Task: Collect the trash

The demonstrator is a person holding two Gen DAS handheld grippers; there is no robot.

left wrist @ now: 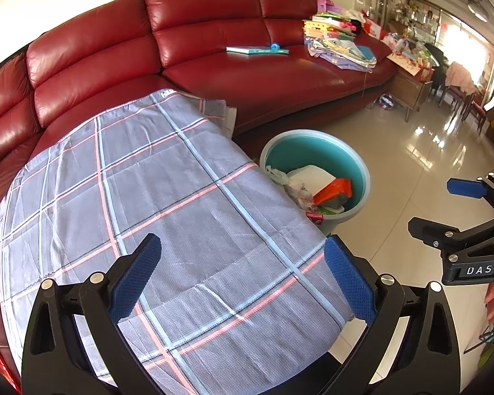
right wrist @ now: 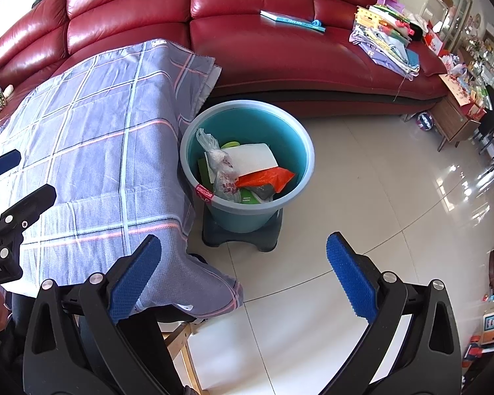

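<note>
A teal bucket (right wrist: 247, 164) stands on a dark low stool (right wrist: 240, 233) on the tiled floor (right wrist: 362, 197), just beside the table covered with a grey checked cloth (right wrist: 92, 151) and in front of the red leather sofa (right wrist: 280, 49). The trash sits inside it: a crumpled clear plastic bag (right wrist: 222, 168), a white sheet or box (right wrist: 253, 158), an orange wrapper (right wrist: 266, 177), and green pieces beneath, possibly cartons. A small red item (right wrist: 203, 192) hangs at the rim nearest the table.

The left gripper (left wrist: 243, 276) hovers over the cloth, jaws spread wide and holding nothing. The right gripper (right wrist: 243, 276) hangs above the floor near the stool, likewise spread apart and empty.
</note>
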